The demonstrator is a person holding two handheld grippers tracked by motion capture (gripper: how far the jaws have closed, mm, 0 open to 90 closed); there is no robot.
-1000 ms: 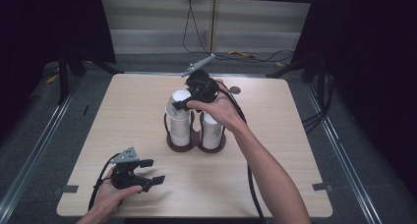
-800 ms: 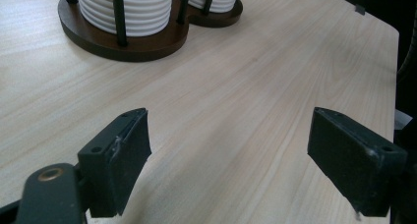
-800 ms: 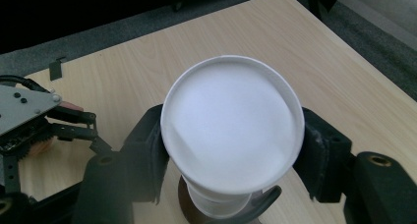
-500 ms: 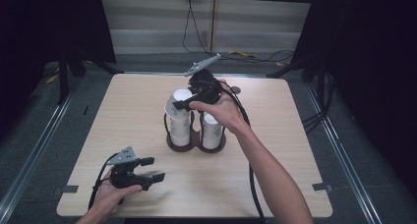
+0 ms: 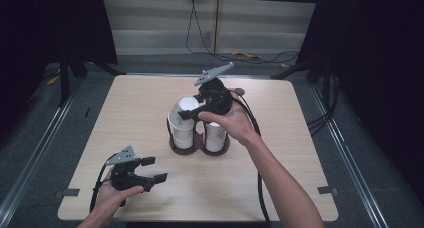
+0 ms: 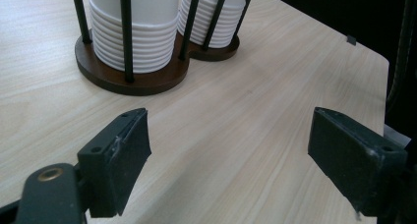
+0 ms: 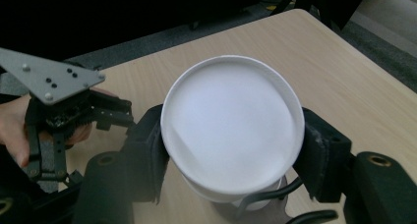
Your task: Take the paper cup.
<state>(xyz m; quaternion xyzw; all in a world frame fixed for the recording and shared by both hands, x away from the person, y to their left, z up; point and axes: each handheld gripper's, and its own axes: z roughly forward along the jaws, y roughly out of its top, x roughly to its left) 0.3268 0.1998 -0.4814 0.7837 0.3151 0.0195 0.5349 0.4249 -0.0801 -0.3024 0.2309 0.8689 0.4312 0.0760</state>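
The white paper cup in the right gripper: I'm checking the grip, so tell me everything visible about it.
The white paper cup is round, with a rolled rim and a plain white inside that looks empty. It stands upright, mouth up, raised above the left stack of white cups in the dark wooden holder. The right gripper clamps its wall from both sides below the rim.

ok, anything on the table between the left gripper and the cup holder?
Nothing: bare table between the left gripper and the cup holder, clearest in the left gripper view.

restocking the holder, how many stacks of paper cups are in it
2: the left stack, whose top cup the right gripper grips, and the right stack beside it, partly hidden by the hand.
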